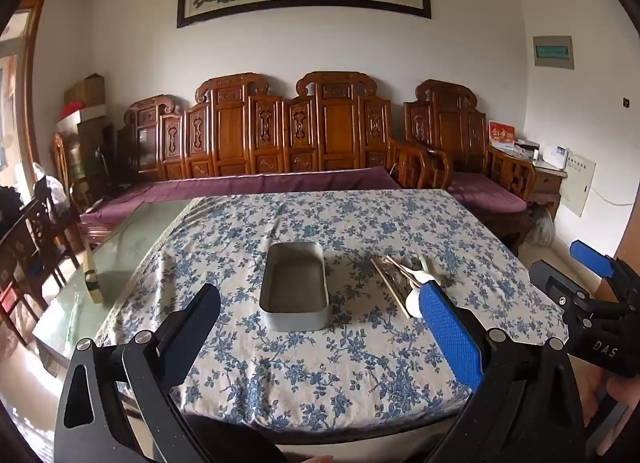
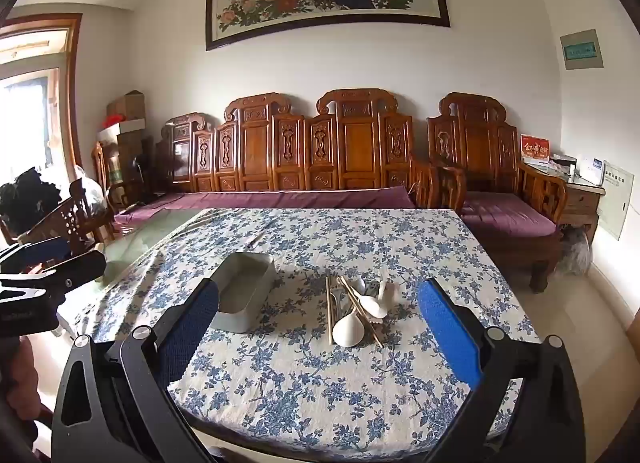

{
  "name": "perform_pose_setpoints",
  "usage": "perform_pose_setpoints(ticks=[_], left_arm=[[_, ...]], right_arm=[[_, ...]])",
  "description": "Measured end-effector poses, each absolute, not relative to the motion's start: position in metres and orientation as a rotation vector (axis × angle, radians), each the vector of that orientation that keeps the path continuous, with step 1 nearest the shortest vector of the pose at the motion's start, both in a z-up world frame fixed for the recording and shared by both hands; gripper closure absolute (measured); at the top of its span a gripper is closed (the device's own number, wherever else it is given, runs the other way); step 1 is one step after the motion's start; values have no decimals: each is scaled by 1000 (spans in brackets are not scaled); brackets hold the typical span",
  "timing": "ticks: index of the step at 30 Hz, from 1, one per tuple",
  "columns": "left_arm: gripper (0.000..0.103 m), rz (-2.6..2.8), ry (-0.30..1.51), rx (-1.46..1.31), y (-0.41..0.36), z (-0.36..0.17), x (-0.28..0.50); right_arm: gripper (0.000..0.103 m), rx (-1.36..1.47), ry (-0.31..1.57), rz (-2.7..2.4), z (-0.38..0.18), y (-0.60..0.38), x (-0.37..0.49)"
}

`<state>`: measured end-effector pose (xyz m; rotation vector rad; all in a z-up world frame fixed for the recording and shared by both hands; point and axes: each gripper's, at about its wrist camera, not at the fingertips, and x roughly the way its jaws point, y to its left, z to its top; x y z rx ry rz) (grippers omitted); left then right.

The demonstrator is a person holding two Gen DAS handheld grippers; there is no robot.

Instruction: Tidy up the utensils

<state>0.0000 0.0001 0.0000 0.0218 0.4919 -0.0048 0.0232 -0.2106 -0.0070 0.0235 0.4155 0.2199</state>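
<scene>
— Two grippers are held above the near edge of the table (image 2: 460,239), is that right?

— Yes. The left gripper (image 1: 320,327) is spread wide with nothing between its fingers, and the right gripper (image 2: 320,323) is likewise spread wide and empty.

— Where is the pile of utensils (image 2: 356,309) found?

— Chopsticks (image 2: 329,309) and white spoons (image 2: 350,327) are heaped just right of the metal tin (image 2: 244,295). No utensil is seen inside the tin. Neither gripper is touching it.
</scene>
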Motion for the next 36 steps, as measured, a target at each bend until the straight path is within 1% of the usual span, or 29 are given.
perform_pose_setpoints(ticks=[36], left_arm=[[7, -3, 483, 21, -2, 6, -3]], right_arm=[[3, 23, 408, 222, -7, -209, 22]])
